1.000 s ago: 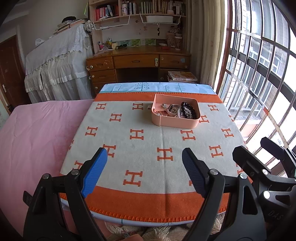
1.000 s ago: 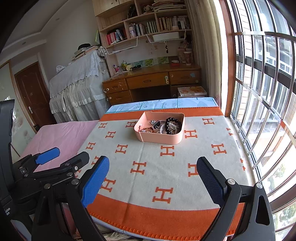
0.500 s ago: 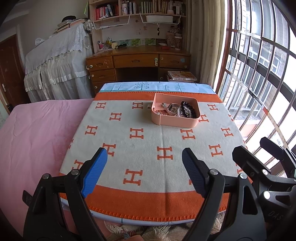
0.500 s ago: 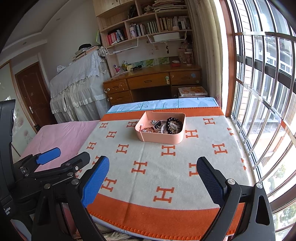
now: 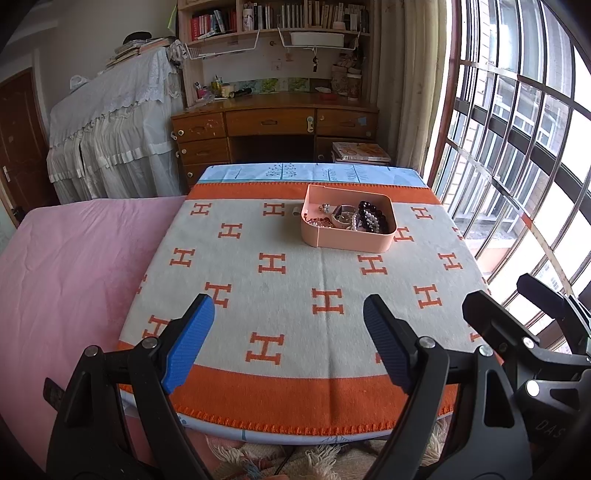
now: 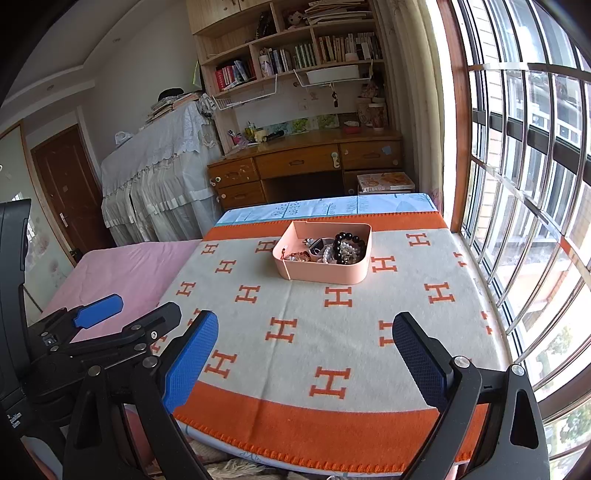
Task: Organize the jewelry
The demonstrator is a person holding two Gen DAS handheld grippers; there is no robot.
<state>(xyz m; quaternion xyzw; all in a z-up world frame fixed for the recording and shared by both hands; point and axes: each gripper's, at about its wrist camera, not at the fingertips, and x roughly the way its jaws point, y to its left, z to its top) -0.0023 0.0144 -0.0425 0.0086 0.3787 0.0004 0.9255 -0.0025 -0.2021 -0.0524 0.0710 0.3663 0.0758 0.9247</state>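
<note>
We see both the left gripper (image 5: 288, 325) and right gripper (image 6: 304, 341) spread wide and empty, well short of the pink tray (image 5: 345, 240) holding black bead bracelet (image 5: 371, 216), pearls, tangled jewelry.

A cream blanket (image 5: 295, 266) with orange H marks and orange borders covers the counter, over a light blue cloth (image 5: 310, 171) showing at the far edge. A pink sheet (image 5: 74, 266) lies to the left. Behind stands a wooden desk (image 5: 273, 122) with drawers, bookshelves (image 5: 280, 16) above it, and a stack of books (image 5: 360, 152) low beside it. A white lace cover (image 5: 114, 122) drapes furniture at left. A barred window (image 5: 517, 140) fills the right.
</note>
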